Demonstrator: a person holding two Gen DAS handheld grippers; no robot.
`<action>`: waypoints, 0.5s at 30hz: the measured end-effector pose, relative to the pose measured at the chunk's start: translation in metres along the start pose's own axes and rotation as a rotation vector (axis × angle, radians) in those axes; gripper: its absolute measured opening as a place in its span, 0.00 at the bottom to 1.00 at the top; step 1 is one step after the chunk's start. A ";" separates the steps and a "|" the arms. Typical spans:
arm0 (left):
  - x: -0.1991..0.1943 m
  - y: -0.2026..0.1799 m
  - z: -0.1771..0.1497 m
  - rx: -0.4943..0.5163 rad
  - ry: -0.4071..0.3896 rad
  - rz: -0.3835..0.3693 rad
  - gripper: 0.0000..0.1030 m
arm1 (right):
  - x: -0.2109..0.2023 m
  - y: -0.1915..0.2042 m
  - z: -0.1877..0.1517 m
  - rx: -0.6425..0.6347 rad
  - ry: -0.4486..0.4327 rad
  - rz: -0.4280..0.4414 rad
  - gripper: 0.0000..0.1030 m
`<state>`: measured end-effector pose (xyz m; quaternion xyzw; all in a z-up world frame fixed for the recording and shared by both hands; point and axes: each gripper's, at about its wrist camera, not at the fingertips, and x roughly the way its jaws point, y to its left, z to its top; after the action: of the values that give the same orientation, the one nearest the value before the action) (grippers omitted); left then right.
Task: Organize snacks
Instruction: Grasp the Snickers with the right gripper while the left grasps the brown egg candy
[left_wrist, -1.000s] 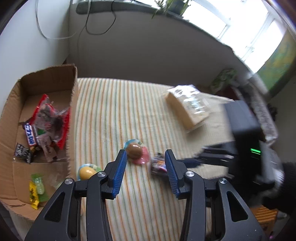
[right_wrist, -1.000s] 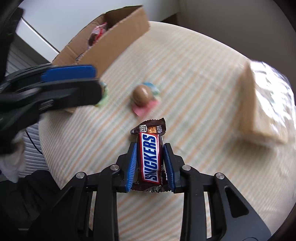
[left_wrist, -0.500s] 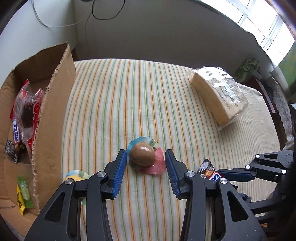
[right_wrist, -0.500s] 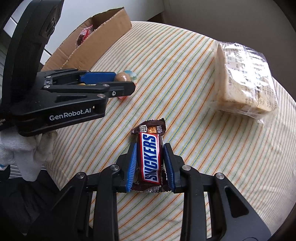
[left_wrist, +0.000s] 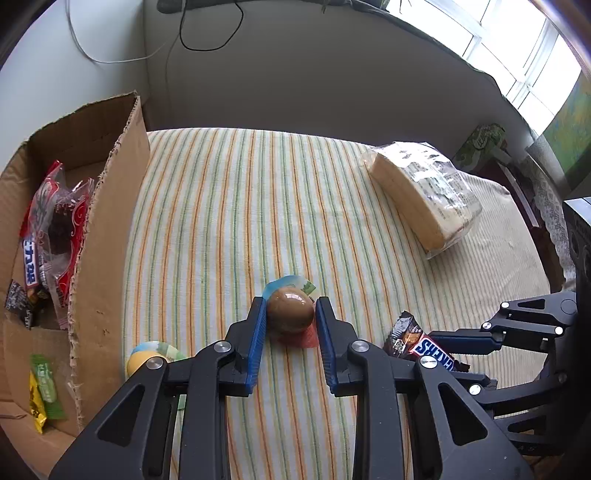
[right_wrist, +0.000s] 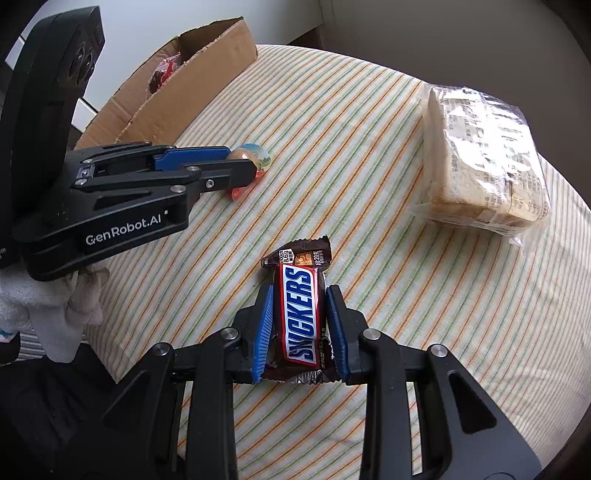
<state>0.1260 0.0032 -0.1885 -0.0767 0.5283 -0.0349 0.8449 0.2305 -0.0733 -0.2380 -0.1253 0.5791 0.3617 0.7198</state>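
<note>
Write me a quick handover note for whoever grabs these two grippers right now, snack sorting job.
Left gripper: jaws closing around the brown egg snack on the striped cloth; it is between the pads, not lifted.
Right gripper: shut on the Snickers bar, low over the cloth.
Cardboard box at the left already holds several wrapped snacks.
Left to do: finish the egg grip, carry egg and Snickers to the box. Then the yellow egg snack beside the box wall, and possibly the wrapped sandwich pack at the far right.
</note>
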 end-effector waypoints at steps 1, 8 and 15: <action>-0.001 -0.001 0.000 -0.005 -0.002 -0.003 0.24 | 0.000 0.000 0.000 -0.001 -0.003 -0.007 0.29; -0.013 -0.002 0.005 -0.010 -0.029 -0.023 0.24 | -0.011 -0.008 -0.002 0.032 -0.030 -0.014 0.29; -0.033 0.000 0.006 -0.030 -0.060 -0.044 0.24 | -0.032 -0.009 0.003 0.045 -0.075 -0.009 0.29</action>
<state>0.1174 0.0086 -0.1568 -0.1019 0.5013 -0.0432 0.8581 0.2360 -0.0898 -0.2095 -0.0980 0.5591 0.3498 0.7453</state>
